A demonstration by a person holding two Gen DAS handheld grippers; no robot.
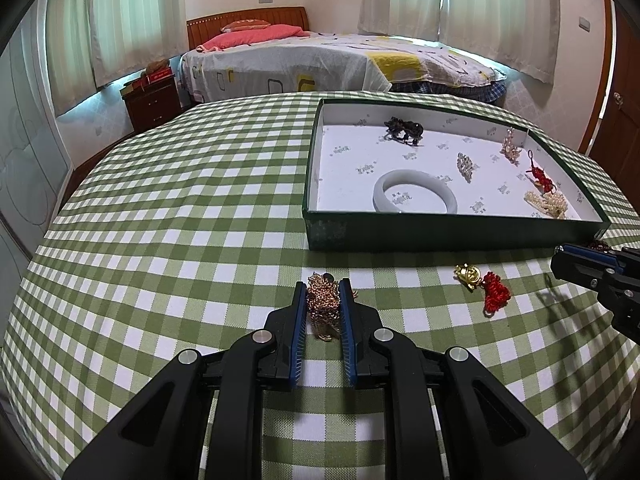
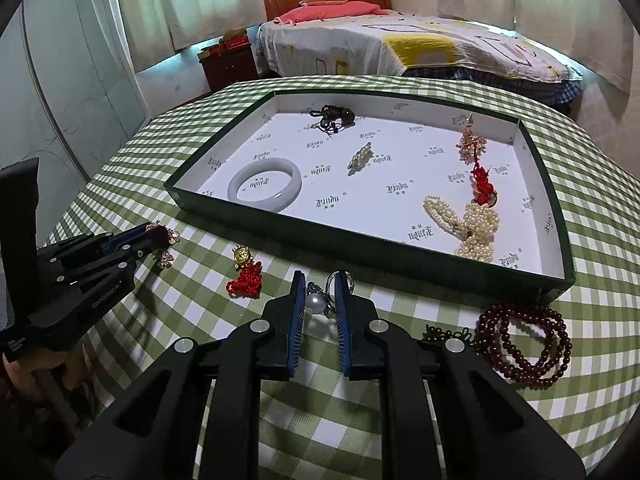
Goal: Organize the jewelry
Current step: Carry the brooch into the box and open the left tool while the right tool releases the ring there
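Observation:
A dark green tray (image 1: 440,234) (image 2: 360,254) with a white floor stands on the checked table. In it lie a white bangle (image 1: 416,196) (image 2: 265,184), a pearl strand (image 2: 468,224), a crystal brooch (image 2: 360,158), a dark bead piece (image 2: 334,116) and a red-tasselled charm (image 2: 482,182). My left gripper (image 1: 325,296) (image 2: 154,236) is shut on a gold chain bundle (image 1: 322,306) just above the cloth. My right gripper (image 2: 320,292) (image 1: 576,260) straddles a pearl ring (image 2: 316,302) on the table, jaws narrowly apart. A gold charm with red cord (image 1: 482,282) (image 2: 244,270) lies between the grippers.
A dark red bead bracelet (image 2: 524,344) lies on the cloth right of my right gripper, near the tray's front corner. The tray's front wall stands close ahead of both grippers. A bed (image 1: 320,56) and a nightstand (image 1: 154,98) stand beyond the table.

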